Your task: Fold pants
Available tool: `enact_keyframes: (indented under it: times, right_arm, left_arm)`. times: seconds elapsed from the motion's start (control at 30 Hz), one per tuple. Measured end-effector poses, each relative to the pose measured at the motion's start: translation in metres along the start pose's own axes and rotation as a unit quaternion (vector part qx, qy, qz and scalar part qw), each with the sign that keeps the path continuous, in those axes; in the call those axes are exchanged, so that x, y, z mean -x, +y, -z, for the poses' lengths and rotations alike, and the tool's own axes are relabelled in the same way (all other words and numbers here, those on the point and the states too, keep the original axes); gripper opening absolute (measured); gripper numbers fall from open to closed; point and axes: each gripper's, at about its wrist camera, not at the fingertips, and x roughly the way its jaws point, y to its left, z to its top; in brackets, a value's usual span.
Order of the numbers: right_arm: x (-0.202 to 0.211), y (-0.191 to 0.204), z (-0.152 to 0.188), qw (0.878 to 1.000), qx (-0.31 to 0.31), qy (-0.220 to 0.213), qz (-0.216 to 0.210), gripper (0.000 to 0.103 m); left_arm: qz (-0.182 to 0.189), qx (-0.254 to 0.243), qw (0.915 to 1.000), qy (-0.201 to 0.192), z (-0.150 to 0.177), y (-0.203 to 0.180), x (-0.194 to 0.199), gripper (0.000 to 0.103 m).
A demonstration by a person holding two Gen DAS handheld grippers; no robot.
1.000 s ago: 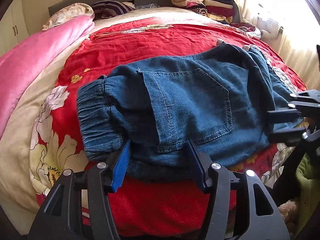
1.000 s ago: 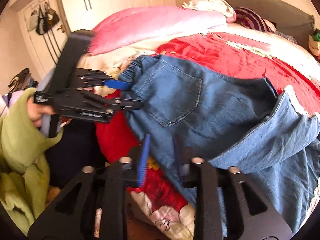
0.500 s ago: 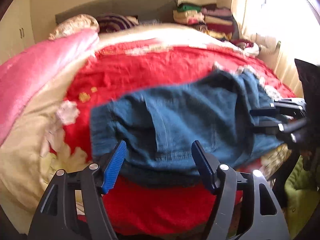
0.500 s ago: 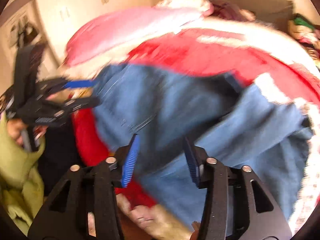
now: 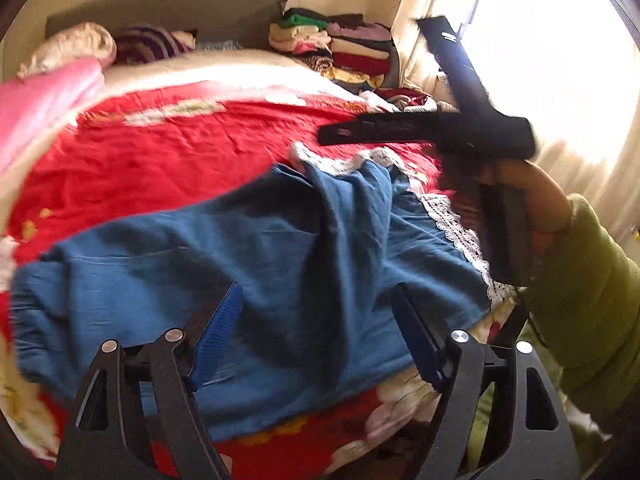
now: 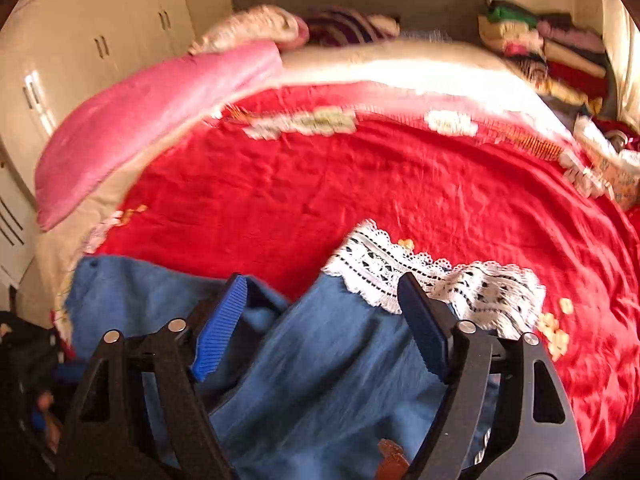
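Observation:
Blue denim pants (image 5: 256,272) with white lace cuffs (image 5: 456,232) lie bunched on the red bedspread near the front edge. My left gripper (image 5: 316,332) is open and empty, hovering above the pants. My right gripper (image 6: 320,320) is open and empty above a pant leg (image 6: 328,376), just short of the lace cuffs (image 6: 400,268). In the left wrist view the right gripper (image 5: 332,136) is held up over the bed at the right, seen from the side.
The red floral bedspread (image 6: 360,184) covers the bed. A pink quilt (image 6: 152,104) lies along the left side. Pillows (image 6: 256,28) sit at the headboard. Stacked folded clothes (image 5: 340,48) stand at the far right corner. Wardrobe doors (image 6: 80,52) stand at the left.
Both grippers have let go of the pants and pulled back. The right gripper opened wider, rose and swung right toward the lace cuffs. The pants now lie slumped on the bed.

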Motion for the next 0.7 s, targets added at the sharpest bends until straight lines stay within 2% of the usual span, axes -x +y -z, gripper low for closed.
enact_keyframes:
  times: [0.07,0.17,0.2,0.23,0.27,0.3,0.33,0.47,0.57,0.63,0.67,0.7]
  right_arm:
    - [-0.019,-0.008,-0.003,1.0,-0.011,0.025,0.014,0.072]
    - [-0.038,-0.015,-0.012,0.998,-0.028,0.045,0.02,0.072]
    - [-0.041,-0.015,-0.015,0.998,-0.03,0.047,0.021,0.073]
    - [-0.046,-0.014,-0.018,0.998,-0.031,0.05,0.025,0.074]
    - [-0.051,-0.014,-0.021,0.998,-0.033,0.052,0.029,0.075]
    - [-0.056,-0.013,-0.024,0.997,-0.035,0.055,0.029,0.076]
    - [-0.063,-0.013,-0.027,0.997,-0.039,0.061,0.03,0.076]
    - [-0.085,-0.014,-0.034,0.994,-0.045,0.081,0.053,0.078]
    - [-0.097,-0.018,-0.033,0.993,-0.05,0.09,0.06,0.078]
    - [-0.1,-0.022,-0.03,0.992,-0.053,0.092,0.062,0.059]
    - [-0.1,-0.024,-0.028,0.992,-0.051,0.093,0.061,0.039]
    - [-0.099,-0.026,-0.027,0.993,-0.049,0.093,0.059,0.029]
  left_arm:
    - [0.002,-0.005,1.0,0.001,0.003,-0.005,-0.011,0.074]
    - [0.008,0.003,0.9998,0.018,0.004,-0.005,-0.035,0.064]
    - [0.015,0.012,0.9994,0.028,0.007,-0.004,-0.044,0.053]
    - [0.024,0.016,0.9989,0.038,0.01,-0.004,-0.051,0.038]
    - [0.029,0.016,0.9984,0.045,0.013,-0.005,-0.057,0.029]
    - [0.04,0.015,0.9977,0.052,0.017,-0.008,-0.06,0.011]
    - [0.053,0.011,0.9968,0.06,0.022,-0.011,-0.064,0.005]
    - [0.046,-0.032,0.9963,0.065,0.03,-0.03,-0.066,0.005]
    - [0.047,-0.036,0.9962,0.064,0.031,-0.031,-0.064,0.005]
    - [0.049,-0.032,0.9961,0.065,0.032,-0.029,-0.065,0.005]
    - [0.049,-0.033,0.9961,0.065,0.032,-0.029,-0.064,0.005]
    - [0.049,-0.033,0.9962,0.065,0.032,-0.027,-0.063,0.005]
